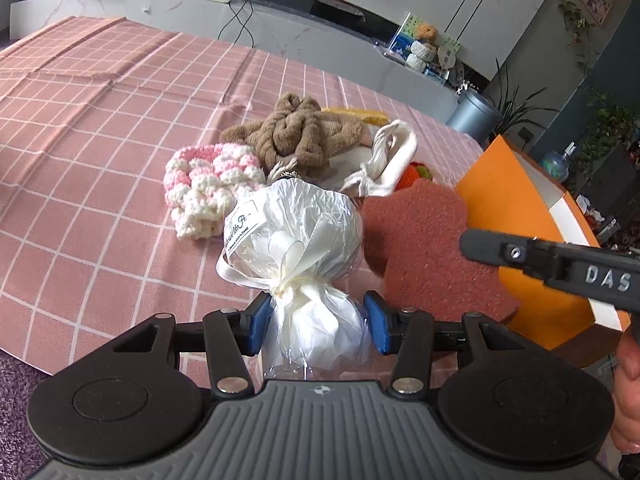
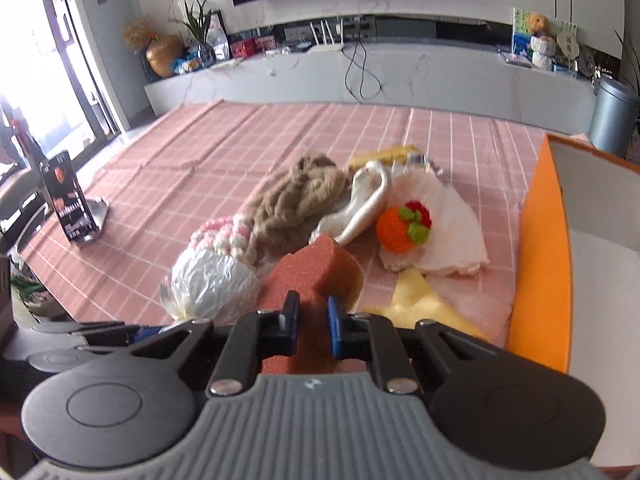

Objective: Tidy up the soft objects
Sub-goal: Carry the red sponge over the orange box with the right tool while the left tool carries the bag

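The right tongs (image 2: 313,330) are pinched nearly shut on the reddish-brown flower-shaped sponge pad (image 2: 316,276), the blue pads biting into its near edge. The left tongs (image 1: 316,326) stand about half open around the tied neck of the white plastic-wrapped bundle with a cream ribbon (image 1: 296,232); the pads sit just beside the wrapping, and I cannot tell whether they press it.

To do this step well, I judge the sponge should be lifted clear of the pile before it swings toward the orange cardboard box with a white inside (image 2: 548,248), which stands open just right of the heap. The sponge is soft and held by an edge, so it may flop; a steady lift and a release well over the box mouth would suit. The left tongs should keep the bundle from dragging along.

Both tongs point down at a slant toward the pink checked tablecloth (image 1: 100,128) on the worktop. In the left view the right tool's black finger (image 1: 520,256) reaches in from the right above the sponge, with the person's hand (image 1: 628,392) at the frame edge.
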Demonstrator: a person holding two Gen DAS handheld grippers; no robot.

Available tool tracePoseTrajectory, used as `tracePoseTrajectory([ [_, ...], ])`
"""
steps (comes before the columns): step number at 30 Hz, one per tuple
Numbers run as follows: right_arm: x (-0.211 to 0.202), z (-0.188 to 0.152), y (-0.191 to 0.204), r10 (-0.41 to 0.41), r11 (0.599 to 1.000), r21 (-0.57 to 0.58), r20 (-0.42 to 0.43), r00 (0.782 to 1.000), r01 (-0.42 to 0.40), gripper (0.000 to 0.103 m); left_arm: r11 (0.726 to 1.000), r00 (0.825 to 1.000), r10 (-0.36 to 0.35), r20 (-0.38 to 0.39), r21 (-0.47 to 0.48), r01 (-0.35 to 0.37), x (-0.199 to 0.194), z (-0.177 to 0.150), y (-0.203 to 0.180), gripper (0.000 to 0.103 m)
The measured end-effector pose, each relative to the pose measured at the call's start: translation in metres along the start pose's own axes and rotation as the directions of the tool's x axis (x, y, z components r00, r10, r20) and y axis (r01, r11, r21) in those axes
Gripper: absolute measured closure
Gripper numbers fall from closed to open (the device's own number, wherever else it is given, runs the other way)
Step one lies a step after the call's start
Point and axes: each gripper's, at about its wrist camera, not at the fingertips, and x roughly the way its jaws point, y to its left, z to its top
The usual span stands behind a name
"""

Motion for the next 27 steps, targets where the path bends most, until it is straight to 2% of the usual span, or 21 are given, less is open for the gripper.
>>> tracePoseTrajectory([
  [9,-0.044,0.017,-0.014,-0.028,1.0,0.003,0.114,0.993,0.028,0.091,0.997,0.997,-0.048,0.068,0.07,0.043,-0.02,0.014,-0.033,0.046],
  [18,-0.104,0.016,-0.066,-0.143,0.989,0.053,0.203,0.969,0.135,0.091,0.974,0.986,-0.14,0.09,0.193,0.12,-0.029,0.032,-0.097,0.046],
  [22,-0.131,0.011,-0.097,-0.22,0.975,0.086,0.22,0.95,0.205,0.091,0.95,0.976,-0.208,0.068,0.251,0.185,-0.026,0.041,-0.133,0.046],
  [27,-0.158,0.005,-0.133,-0.314,0.949,0.11,0.22,0.923,0.297,0.091,0.894,0.962,-0.272,-0.015,0.366,0.258,-0.01,0.044,-0.19,0.046],
])
